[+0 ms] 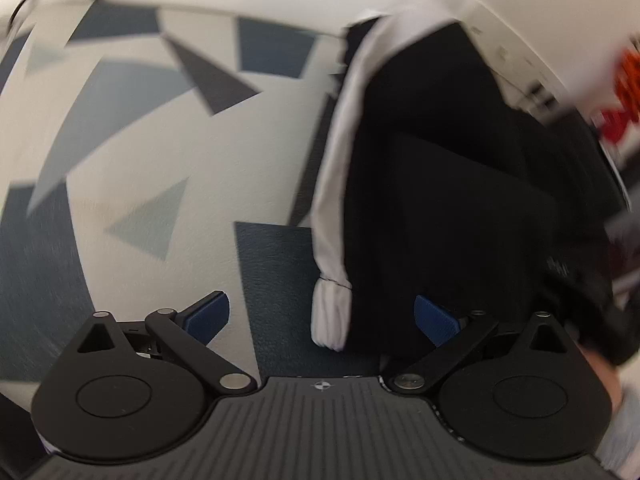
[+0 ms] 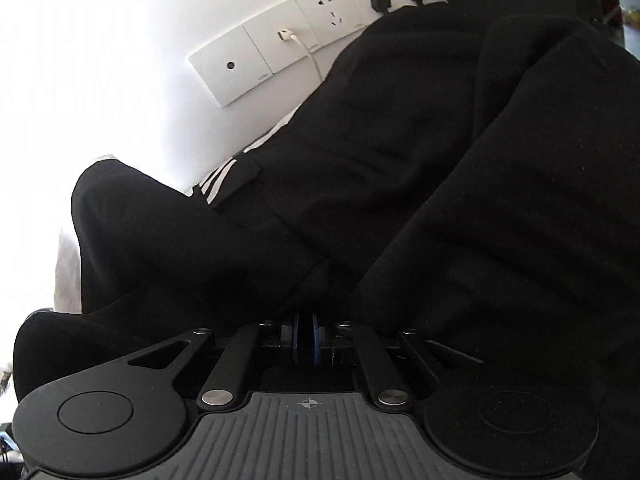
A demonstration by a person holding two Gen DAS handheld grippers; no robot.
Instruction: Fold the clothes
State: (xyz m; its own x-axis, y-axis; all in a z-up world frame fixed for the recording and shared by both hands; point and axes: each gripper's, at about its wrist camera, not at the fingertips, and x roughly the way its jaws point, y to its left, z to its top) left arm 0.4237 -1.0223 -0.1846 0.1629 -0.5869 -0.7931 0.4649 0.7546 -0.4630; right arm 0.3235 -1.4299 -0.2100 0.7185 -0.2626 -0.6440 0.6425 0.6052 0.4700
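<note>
White wall with a row of white wall sockets (image 2: 304, 40) backs the surface, which is covered by a pale cloth printed with grey and blue triangles (image 1: 132, 128). On it lies the black soft fabric garment with a white lining edge and white side stripes (image 1: 440, 200), bunched toward the wall-side edge. We see our right gripper (image 2: 306, 340) with its fingers pinched tight on a fold of that black cloth. Our left gripper (image 1: 320, 318) has its fingers spread wide and empty, just beside the white cuff. We judge the garment light, limp and prone to sagging, so seams, cuffs or hems make the best holds.
</note>
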